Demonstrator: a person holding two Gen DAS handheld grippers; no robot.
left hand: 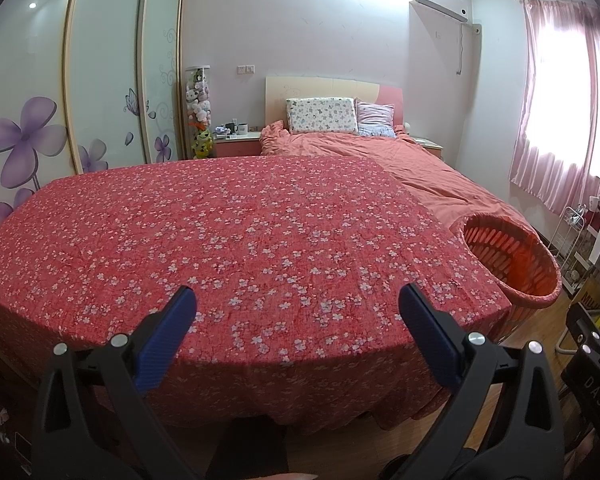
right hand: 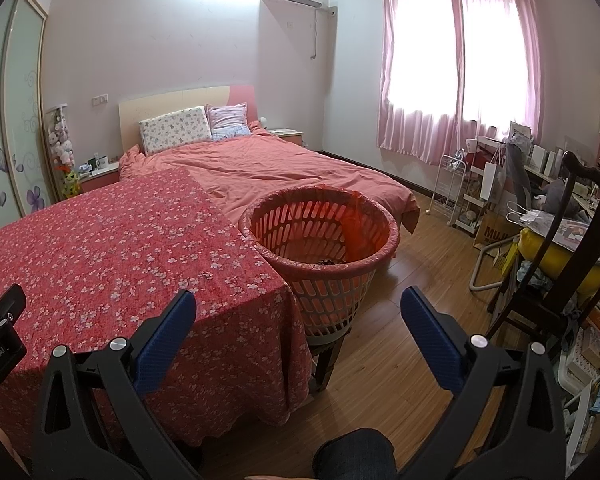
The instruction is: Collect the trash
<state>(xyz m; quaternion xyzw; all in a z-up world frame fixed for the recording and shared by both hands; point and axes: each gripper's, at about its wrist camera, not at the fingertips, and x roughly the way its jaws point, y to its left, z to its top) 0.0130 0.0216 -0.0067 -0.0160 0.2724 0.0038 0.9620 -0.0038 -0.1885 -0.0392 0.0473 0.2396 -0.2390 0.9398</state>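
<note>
A round slatted basket [right hand: 320,248] lined with an orange bag stands on a small stool at the right corner of a table draped in a red flowered cloth [right hand: 120,248]. Something dark lies at the basket's bottom. In the left wrist view the basket [left hand: 512,260] sits at the right and the cloth [left hand: 240,248] fills the middle with nothing loose on it. My left gripper [left hand: 298,300] hovers open over the cloth's near edge. My right gripper [right hand: 298,300] is open above the cloth's corner and the floor, just short of the basket. Both hold nothing.
A bed with a pink duvet [right hand: 280,168] and pillows lies behind the table. A dark wooden chair [right hand: 560,248], a white wire rack [right hand: 452,188] and cluttered shelves crowd the right side. Wood floor [right hand: 420,280] lies between. A sliding wardrobe [left hand: 112,80] lines the left wall.
</note>
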